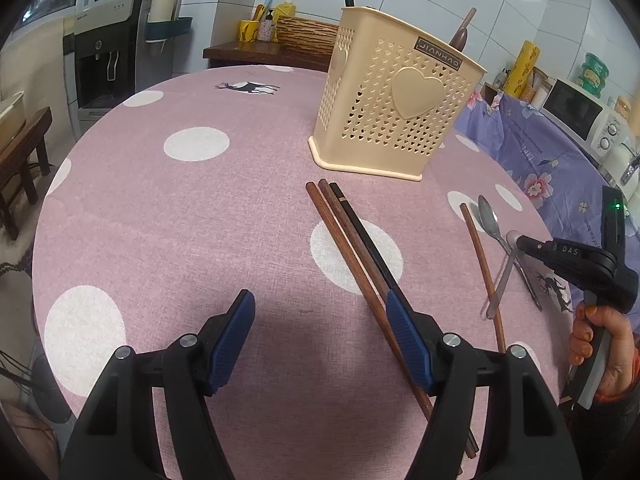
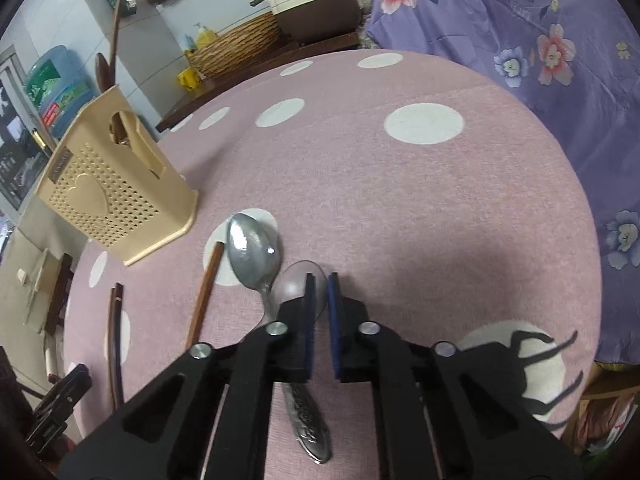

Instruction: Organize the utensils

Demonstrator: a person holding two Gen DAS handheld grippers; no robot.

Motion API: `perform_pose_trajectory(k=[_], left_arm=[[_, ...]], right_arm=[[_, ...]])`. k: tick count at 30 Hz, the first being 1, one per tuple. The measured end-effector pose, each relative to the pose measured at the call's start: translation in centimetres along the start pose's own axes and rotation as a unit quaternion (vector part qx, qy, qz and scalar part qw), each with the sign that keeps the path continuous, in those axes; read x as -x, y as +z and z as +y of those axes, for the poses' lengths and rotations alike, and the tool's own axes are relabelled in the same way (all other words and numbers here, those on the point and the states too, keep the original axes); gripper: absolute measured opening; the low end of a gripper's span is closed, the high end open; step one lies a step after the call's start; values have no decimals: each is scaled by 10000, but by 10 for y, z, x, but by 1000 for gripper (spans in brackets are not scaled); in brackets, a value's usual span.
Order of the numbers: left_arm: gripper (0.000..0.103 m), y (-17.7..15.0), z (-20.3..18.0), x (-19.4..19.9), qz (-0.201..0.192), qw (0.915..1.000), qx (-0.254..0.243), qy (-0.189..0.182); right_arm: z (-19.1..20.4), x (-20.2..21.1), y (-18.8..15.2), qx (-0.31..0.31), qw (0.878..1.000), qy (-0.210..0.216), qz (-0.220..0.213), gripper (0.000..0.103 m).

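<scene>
A beige perforated utensil holder (image 1: 394, 108) with a heart stands on the pink dotted table (image 1: 200, 208); it also shows in the right wrist view (image 2: 108, 188). Three chopsticks (image 1: 352, 248) lie before it, beside my open left gripper (image 1: 320, 312). A lone chopstick (image 1: 482, 268) and a metal spoon (image 2: 254, 252) lie to the right. My right gripper (image 2: 320, 292) is shut on a clear plastic spoon (image 2: 298, 284), which hangs from it in the left wrist view (image 1: 502, 276).
A purple flowered cloth (image 2: 560, 80) covers furniture right of the table. A wicker basket (image 2: 236, 46) and a soap bottle (image 1: 285, 8) sit on a wooden shelf behind. A water dispenser (image 1: 104, 52) stands at far left.
</scene>
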State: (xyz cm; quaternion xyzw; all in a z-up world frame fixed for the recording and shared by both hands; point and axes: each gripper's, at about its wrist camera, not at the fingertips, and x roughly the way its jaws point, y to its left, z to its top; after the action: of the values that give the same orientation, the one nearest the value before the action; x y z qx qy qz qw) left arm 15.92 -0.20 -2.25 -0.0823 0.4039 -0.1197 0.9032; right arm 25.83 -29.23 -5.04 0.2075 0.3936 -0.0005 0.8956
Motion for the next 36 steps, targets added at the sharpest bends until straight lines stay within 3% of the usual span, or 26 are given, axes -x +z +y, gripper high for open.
perform_pose_trajectory(k=[5, 10, 14, 25, 27, 29, 31, 36], left_arm=[[67, 0, 3, -1, 15, 10000, 47, 10], [67, 0, -1, 0, -10, 10000, 26, -11], [67, -1, -1, 2, -12, 10000, 22, 7], [67, 1, -10, -7, 81, 9996, -198, 191], [67, 2, -15, -9, 96, 9991, -300, 266], [65, 3, -22, -13, 108, 9981, -451, 407], [64, 4, -27, -16, 141, 9974, -530, 470], [56, 6, -37, -24, 98, 9924, -812, 921]], right_arm=[[28, 17, 11, 542, 9980, 237, -237, 4], [97, 24, 19, 1865, 9808, 551, -151, 4], [129, 5, 20, 2307, 9716, 524, 59, 4], [139, -27, -1, 2397, 9682, 482, 527, 6], [136, -25, -2, 2346, 9696, 467, 511, 13], [131, -20, -2, 2232, 9728, 447, 421, 30], [125, -10, -2, 2095, 9763, 447, 305, 41], [120, 19, -13, 2104, 9768, 411, -25, 44]])
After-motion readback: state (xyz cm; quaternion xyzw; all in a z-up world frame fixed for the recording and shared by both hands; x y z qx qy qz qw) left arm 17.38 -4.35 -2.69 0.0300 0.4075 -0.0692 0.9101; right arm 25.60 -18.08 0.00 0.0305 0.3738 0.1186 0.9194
